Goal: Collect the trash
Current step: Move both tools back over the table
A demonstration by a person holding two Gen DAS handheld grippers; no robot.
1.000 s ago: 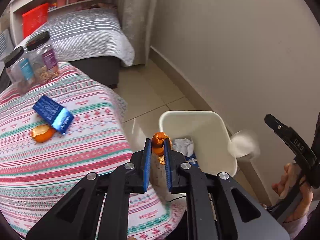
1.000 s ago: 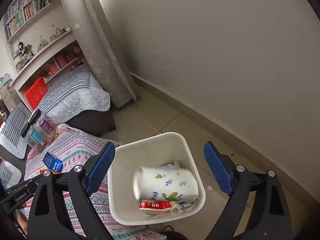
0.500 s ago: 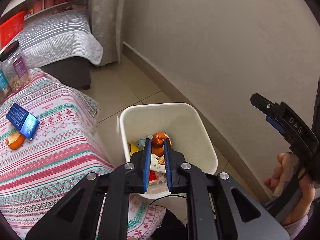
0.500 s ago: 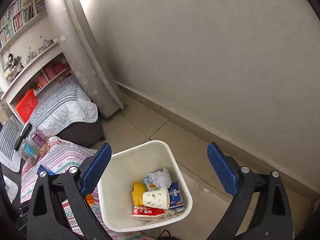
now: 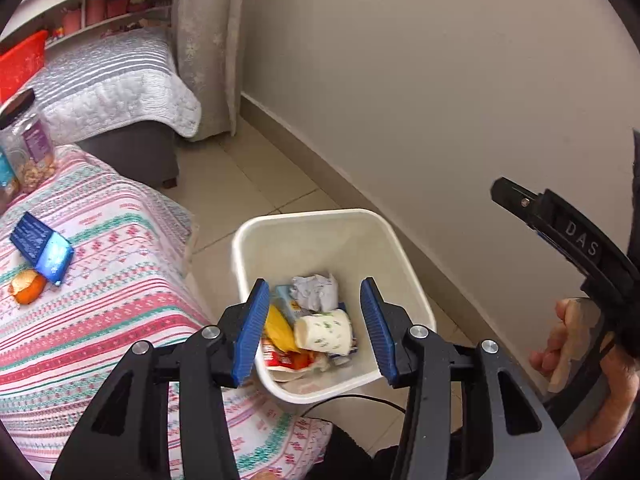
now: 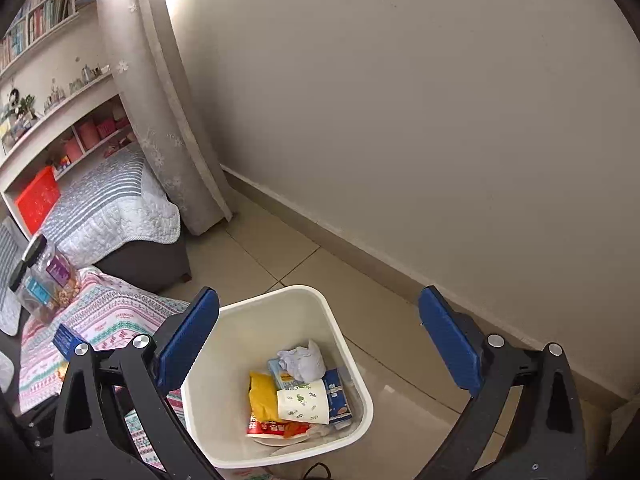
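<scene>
A white trash bin [image 5: 320, 222] [image 6: 276, 300] stands on the floor beside the table. It holds a paper cup [image 5: 325, 330] [image 6: 303, 401], a crumpled tissue [image 5: 314, 292] [image 6: 301, 360], a yellow wrapper [image 5: 280, 330] [image 6: 262, 396], a blue carton and a red packet. My left gripper [image 5: 314, 330] is open and empty above the bin. My right gripper [image 6: 320, 344] is open and empty, higher above the bin. An orange peel [image 5: 26, 287] and a blue packet [image 5: 40, 248] lie on the patterned tablecloth [image 5: 100, 300].
Two jars [image 5: 28, 152] [image 6: 44, 276] stand at the table's far end. A bed with a grey quilt [image 5: 108, 80], a curtain [image 5: 208, 40] and shelves are behind. The wall [image 5: 400, 80] runs close behind the bin. A cable lies on the tiled floor by the bin.
My left gripper held an orange peel, moved over the bin and opened; the peel is gone from it. The paper cup dropped from my right gripper and settled in the bin.
</scene>
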